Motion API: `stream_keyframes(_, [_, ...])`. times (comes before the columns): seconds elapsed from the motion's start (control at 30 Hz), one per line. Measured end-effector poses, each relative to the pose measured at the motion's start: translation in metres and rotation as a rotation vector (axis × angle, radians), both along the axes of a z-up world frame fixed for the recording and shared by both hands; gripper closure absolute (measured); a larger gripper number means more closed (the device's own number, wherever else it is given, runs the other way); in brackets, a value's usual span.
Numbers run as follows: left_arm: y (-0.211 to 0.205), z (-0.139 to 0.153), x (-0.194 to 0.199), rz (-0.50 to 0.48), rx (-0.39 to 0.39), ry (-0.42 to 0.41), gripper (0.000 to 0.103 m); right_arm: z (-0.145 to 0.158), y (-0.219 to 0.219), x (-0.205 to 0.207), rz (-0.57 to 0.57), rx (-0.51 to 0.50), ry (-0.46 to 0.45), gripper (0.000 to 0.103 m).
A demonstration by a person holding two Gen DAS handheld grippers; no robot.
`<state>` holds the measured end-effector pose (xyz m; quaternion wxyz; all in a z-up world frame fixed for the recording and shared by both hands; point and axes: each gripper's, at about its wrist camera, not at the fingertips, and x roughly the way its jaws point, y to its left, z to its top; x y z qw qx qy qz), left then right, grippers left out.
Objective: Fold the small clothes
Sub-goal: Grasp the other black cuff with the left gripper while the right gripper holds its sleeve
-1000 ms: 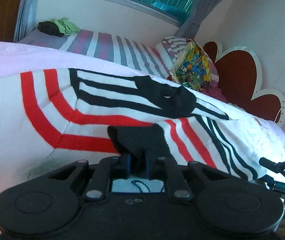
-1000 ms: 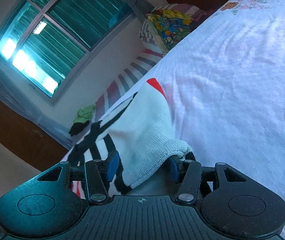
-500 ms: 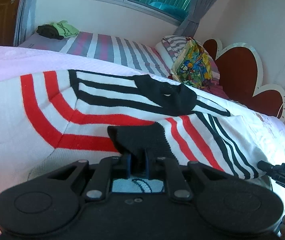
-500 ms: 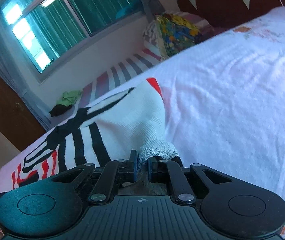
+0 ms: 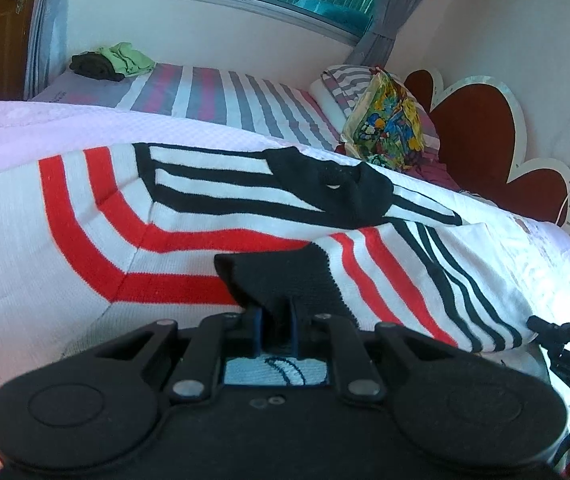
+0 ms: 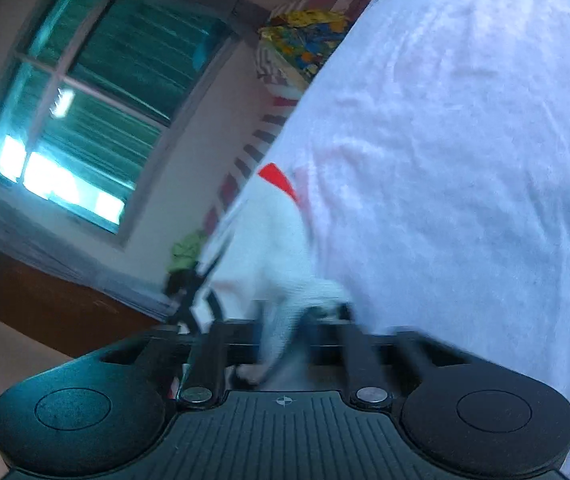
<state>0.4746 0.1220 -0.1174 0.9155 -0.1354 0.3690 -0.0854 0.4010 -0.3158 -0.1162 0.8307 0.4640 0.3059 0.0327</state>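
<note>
Knitted white sweater [image 5: 189,256] with red and black stripes, spread on the bed [image 5: 85,136], pinched at a black ribbed edge by the left hand-held gripper [image 5: 276,322] and at a white cuff by the right hand-held gripper [image 6: 285,344], both clamped tight on fabric. Could slip free at the right, given the thin, bunched bite on that cuff. Might also drag crooked or wrinkle if pulled unevenly, leaving a lopsided fold.

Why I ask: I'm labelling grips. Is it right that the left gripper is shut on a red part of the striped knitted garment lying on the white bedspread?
Not quite: the left wrist view shows the left gripper shut on a black part of the striped knitted garment, which does lie on the white bedspread.
</note>
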Motion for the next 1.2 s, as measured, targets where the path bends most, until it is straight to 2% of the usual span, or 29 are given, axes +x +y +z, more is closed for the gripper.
stream_keyframes(0.17, [0.001,0.006,-0.002,0.008,-0.005,-0.015,0.092,0.012,0.007,0.001,0.021,-0.058,-0.017,0.097])
stream_keyframes(0.23, [0.001,0.016,-0.006,0.007,0.006,-0.05,0.092,0.02,0.014,0.0,0.036,-0.106,-0.049,0.097])
stream_keyframes(0.37, [0.002,0.014,-0.005,0.021,0.015,-0.011,0.096,0.015,0.027,0.008,0.055,-0.177,-0.013,0.097])
stream_keyframes(0.43, [-0.003,0.008,-0.004,0.023,0.072,0.029,0.097,0.007,0.029,0.01,0.06,-0.192,0.017,0.097])
stream_keyframes(0.47, [-0.003,0.002,-0.001,0.022,0.074,0.058,0.094,0.003,0.029,0.011,0.065,-0.197,0.027,0.097])
stream_keyframes(0.5, [-0.002,0.001,-0.001,0.026,0.077,0.052,0.092,0.001,0.025,0.008,0.064,-0.193,0.024,0.097])
stream_keyframes(0.53, [-0.002,0.003,-0.002,0.03,0.087,0.044,0.085,0.002,0.024,0.007,0.073,-0.192,0.029,0.096])
stream_keyframes(0.57, [0.0,0.005,-0.004,0.049,0.108,0.036,0.07,0.005,0.024,0.006,0.091,-0.196,0.04,0.095])
stream_keyframes(0.6, [0.0,0.01,-0.009,0.075,0.154,0.023,0.064,0.01,0.022,0.004,0.105,-0.205,0.048,0.089])
stream_keyframes(0.63, [-0.001,0.015,-0.016,0.1,0.212,-0.008,0.055,0.018,0.021,-0.002,0.111,-0.234,0.033,0.088])
stream_keyframes(0.7, [-0.005,0.028,-0.024,0.084,0.234,-0.07,0.055,0.037,0.019,-0.017,0.119,-0.324,-0.055,0.088])
stream_keyframes(0.8, [-0.029,0.039,-0.018,-0.001,0.221,-0.121,0.055,0.051,0.022,-0.009,0.144,-0.42,-0.099,0.088])
stream_keyframes(0.9, [-0.075,0.032,-0.001,-0.103,0.237,-0.132,0.055,0.044,0.038,0.02,0.214,-0.493,-0.092,0.088])
stream_keyframes(0.97, [-0.1,0.02,0.007,-0.145,0.244,-0.107,0.054,0.032,0.053,0.038,0.273,-0.569,-0.054,0.088])
stream_keyframes(1.0, [-0.11,0.013,0.009,-0.167,0.256,-0.095,0.053,0.023,0.06,0.044,0.304,-0.628,-0.016,0.09])
stream_keyframes(1.03, [-0.119,0.003,0.013,-0.182,0.302,-0.065,0.051,0.014,0.065,0.043,0.321,-0.669,-0.009,0.092])
stream_keyframes(1.07, [-0.123,-0.006,0.013,-0.179,0.333,-0.06,0.05,0.013,0.067,0.04,0.329,-0.685,-0.016,0.092])
stream_keyframes(1.13, [-0.117,-0.01,0.006,-0.17,0.305,-0.095,0.049,0.012,0.075,0.033,0.379,-0.737,-0.031,0.092])
stream_keyframes(1.2, [-0.113,-0.005,0.006,-0.153,0.298,-0.084,0.05,0.009,0.079,0.03,0.426,-0.795,-0.063,0.092])
